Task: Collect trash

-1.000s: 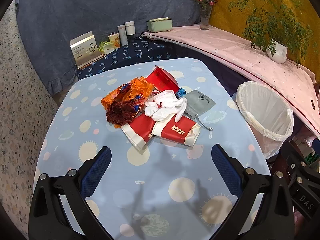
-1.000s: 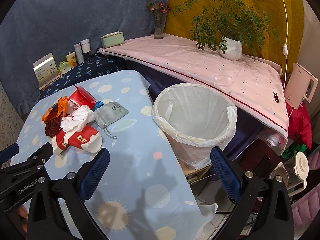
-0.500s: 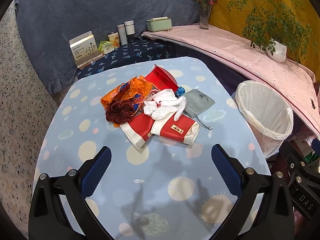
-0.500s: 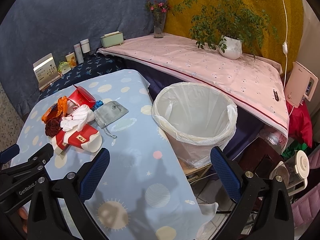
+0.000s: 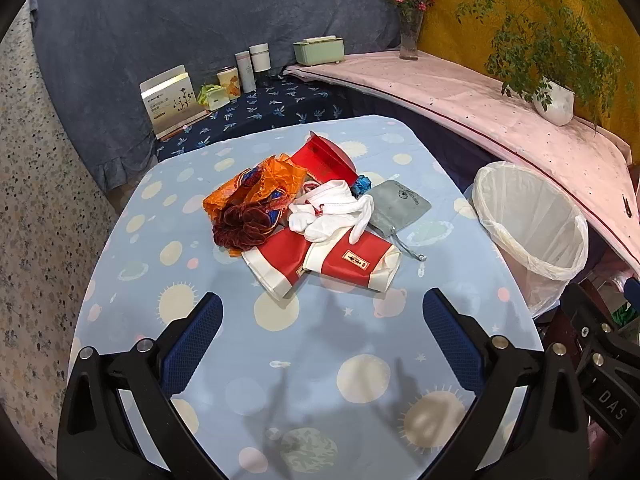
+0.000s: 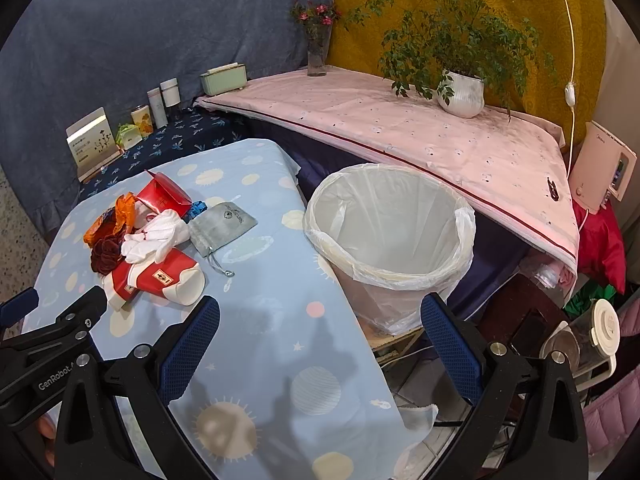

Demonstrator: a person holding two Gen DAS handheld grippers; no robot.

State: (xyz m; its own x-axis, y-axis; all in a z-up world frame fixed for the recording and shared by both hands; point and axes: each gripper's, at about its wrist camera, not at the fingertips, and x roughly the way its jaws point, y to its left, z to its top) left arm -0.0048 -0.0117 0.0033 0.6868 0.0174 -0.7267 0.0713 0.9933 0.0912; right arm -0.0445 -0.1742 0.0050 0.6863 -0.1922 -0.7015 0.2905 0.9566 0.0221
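A trash pile sits mid-table: red-and-white cartons [image 5: 352, 262] [image 6: 160, 278], white crumpled cloth [image 5: 332, 212] [image 6: 156, 238], orange wrapper [image 5: 256, 188], dark red scrunchie [image 5: 244, 226], red box [image 5: 324, 156] and grey pouch [image 5: 396, 206] [image 6: 224, 222]. A white-lined trash bin [image 5: 532, 232] [image 6: 388, 236] stands beside the table's right edge. My left gripper [image 5: 320, 340] is open and empty, above the table short of the pile. My right gripper [image 6: 320, 344] is open and empty, near the bin.
The table has a light blue planet-print cloth [image 5: 304, 380]. A pink-covered shelf [image 6: 400, 128] holds a potted plant [image 6: 460, 92], a flower vase [image 6: 318, 48] and a green box [image 6: 222, 78]. Small containers and a card [image 5: 172, 98] stand on a dark blue surface behind.
Both grippers have shifted only slightly; the pile and bin sit as before. Nothing was taken hold of.
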